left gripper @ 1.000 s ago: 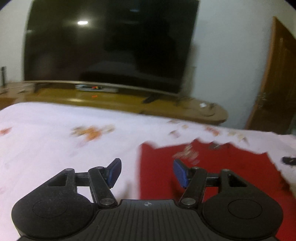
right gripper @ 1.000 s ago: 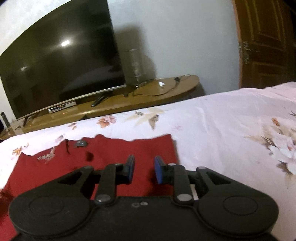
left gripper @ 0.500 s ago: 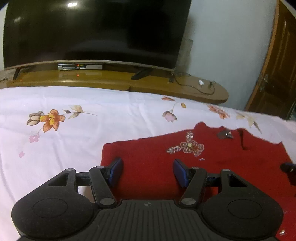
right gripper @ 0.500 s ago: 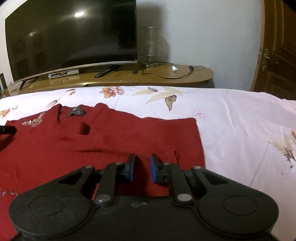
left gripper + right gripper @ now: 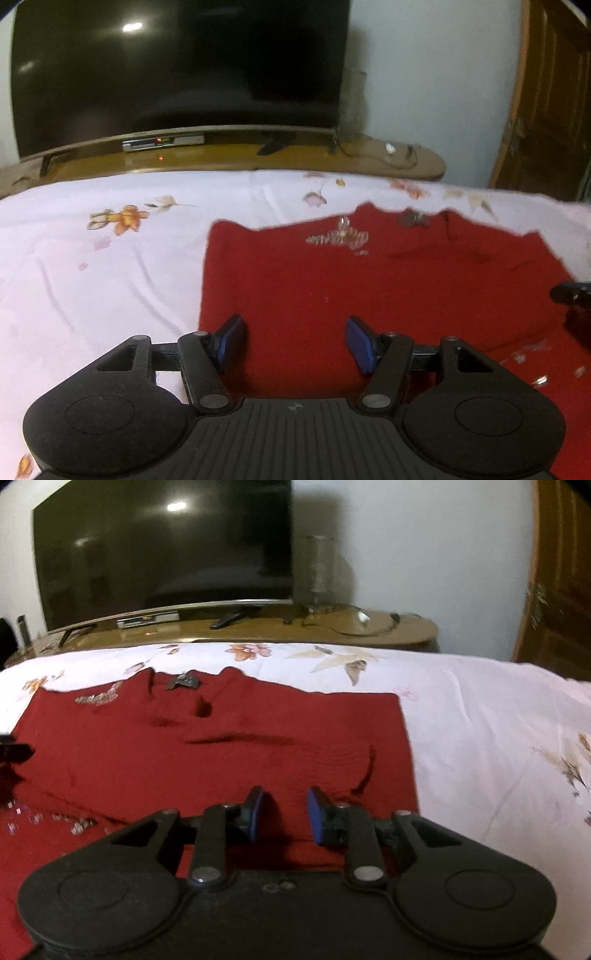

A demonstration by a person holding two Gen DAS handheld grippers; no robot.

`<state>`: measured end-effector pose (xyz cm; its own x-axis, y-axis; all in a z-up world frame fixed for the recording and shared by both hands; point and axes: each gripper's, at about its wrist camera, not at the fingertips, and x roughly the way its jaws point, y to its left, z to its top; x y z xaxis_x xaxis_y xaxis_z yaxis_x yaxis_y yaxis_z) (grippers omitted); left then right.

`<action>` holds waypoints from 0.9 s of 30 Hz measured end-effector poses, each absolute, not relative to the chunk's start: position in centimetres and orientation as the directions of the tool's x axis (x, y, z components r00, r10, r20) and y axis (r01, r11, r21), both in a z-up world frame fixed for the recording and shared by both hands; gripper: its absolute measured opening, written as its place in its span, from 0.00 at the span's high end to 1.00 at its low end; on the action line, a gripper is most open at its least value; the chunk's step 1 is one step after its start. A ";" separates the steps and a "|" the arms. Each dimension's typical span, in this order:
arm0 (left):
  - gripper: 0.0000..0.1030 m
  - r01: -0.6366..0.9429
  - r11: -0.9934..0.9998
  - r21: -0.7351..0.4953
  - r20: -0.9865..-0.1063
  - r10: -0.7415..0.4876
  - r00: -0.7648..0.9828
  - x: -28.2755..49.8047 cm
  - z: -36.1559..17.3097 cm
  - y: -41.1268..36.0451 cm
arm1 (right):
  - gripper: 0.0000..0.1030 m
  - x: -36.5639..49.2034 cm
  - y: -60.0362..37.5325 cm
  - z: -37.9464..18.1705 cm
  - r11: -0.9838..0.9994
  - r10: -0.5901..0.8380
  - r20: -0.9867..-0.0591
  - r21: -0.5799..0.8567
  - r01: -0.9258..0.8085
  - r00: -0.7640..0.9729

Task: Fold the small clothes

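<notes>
A red knitted garment [image 5: 369, 288] with silver beadwork lies spread flat on a white floral bedsheet [image 5: 92, 266]. My left gripper [image 5: 295, 341] hovers over the garment's near left part, jaws wide apart, nothing between the blue pads. In the right wrist view the same red garment [image 5: 221, 746] lies ahead, and my right gripper [image 5: 283, 812] hangs over its near right part. Its jaws are opening, with a narrow gap and only cloth below them, none pinched. The right gripper's tip shows at the right edge of the left wrist view, over the cloth.
A large dark television [image 5: 177, 70] stands on a low wooden stand [image 5: 258, 158] beyond the bed. A set-top box [image 5: 162, 143] and cables lie on the stand. A brown wooden door [image 5: 550, 99] is at the right. A glass vase [image 5: 321, 572] stands beside the television.
Both grippers have sunk closer to the garment. The left view swung left then back over the cloth's left edge. The right jaws narrowed, then widened again.
</notes>
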<state>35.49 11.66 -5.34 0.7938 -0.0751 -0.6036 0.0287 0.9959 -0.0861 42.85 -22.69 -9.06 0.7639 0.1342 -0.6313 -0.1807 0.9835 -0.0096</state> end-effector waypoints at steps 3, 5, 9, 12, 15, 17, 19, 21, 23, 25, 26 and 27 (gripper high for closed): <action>0.41 0.027 0.994 -0.105 -0.580 -0.084 0.810 33.0 -4.6 11.8 | 0.76 41.5 -23.4 -7.6 0.989 0.133 -0.597 0.025 -0.148 0.791; 0.41 0.023 0.998 -0.061 -0.584 -0.055 0.810 31.7 -4.9 11.3 | 0.76 40.5 -23.8 -7.3 0.988 0.142 -0.591 0.039 -0.147 0.794; 0.41 0.046 0.999 -0.002 -0.616 -0.038 0.787 31.3 -6.4 10.5 | 0.75 39.5 -24.0 -7.6 0.985 0.164 -0.585 0.058 -0.160 0.794; 0.41 0.031 0.999 0.037 -0.628 -0.001 0.778 31.7 -6.9 10.3 | 0.75 39.8 -23.8 -8.0 0.985 0.169 -0.601 0.068 -0.161 0.781; 0.41 -0.022 0.999 0.035 -0.635 0.039 0.771 32.2 -6.6 10.8 | 0.76 40.4 -23.8 -9.0 0.990 0.136 -0.640 0.061 -0.126 0.756; 0.41 -0.044 0.998 0.044 -0.633 0.062 0.772 31.9 -6.5 11.1 | 0.75 40.1 -24.1 -8.4 0.990 0.141 -0.630 0.087 -0.111 0.764; 0.41 -0.074 0.995 0.060 -0.633 0.095 0.768 31.2 -6.3 11.5 | 0.75 39.4 -24.4 -7.8 0.991 0.136 -0.609 0.083 -0.107 0.781; 0.41 -0.085 0.996 0.027 -0.633 0.083 0.770 30.5 -6.1 12.2 | 0.75 38.8 -24.8 -7.4 0.989 0.149 -0.598 0.095 -0.115 0.787; 0.41 -0.073 0.997 -0.008 -0.619 0.052 0.783 29.8 -5.7 12.2 | 0.73 38.2 -25.1 -7.2 0.988 0.155 -0.594 0.095 -0.122 0.789; 0.41 -0.047 0.998 0.034 -0.618 0.057 0.784 30.0 -5.7 11.4 | 0.73 38.1 -25.1 -7.2 0.984 0.179 -0.592 0.110 -0.141 0.786; 0.41 -0.051 0.997 0.056 -0.630 0.075 0.773 30.6 -5.9 11.1 | 0.73 38.3 -25.0 -7.4 0.982 0.186 -0.595 0.109 -0.151 0.782; 0.41 -0.064 0.996 0.058 -0.647 0.086 0.758 31.2 -6.3 11.2 | 0.73 38.6 -24.8 -7.7 0.982 0.188 -0.601 0.104 -0.157 0.777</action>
